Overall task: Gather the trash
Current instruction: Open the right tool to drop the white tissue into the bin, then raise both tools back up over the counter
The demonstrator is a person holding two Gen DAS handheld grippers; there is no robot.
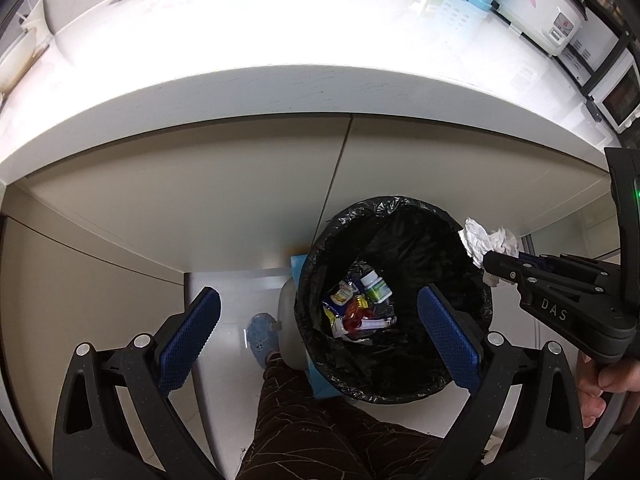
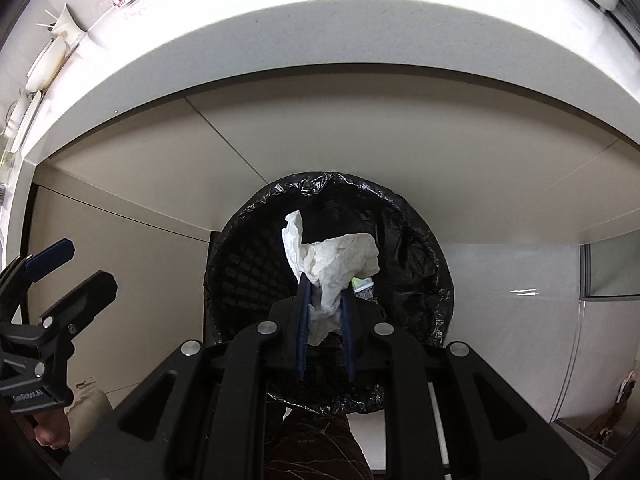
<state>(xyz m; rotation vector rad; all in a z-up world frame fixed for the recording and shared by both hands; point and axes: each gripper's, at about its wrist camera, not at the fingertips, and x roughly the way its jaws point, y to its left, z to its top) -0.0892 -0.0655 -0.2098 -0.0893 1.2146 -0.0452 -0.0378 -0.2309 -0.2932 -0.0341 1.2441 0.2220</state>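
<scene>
crumpled tissue (image 2: 332, 264) pinched in our right gripper (image 2: 325, 308) fingers, hanging over the black-lined bin (image 2: 420, 280) below the bench (image 1: 280, 92). our left gripper (image 1: 320, 332) fingers are spread, nothing between them.

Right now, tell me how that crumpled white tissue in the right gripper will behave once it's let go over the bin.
The crumpled tissue looks very light and floppy: it bulges loosely beyond the right gripper, so it will probably drift rather than drop straight. It sits over the trash bin, so it likely lands inside. Soft paper may cling briefly to the textured pads.
</scene>
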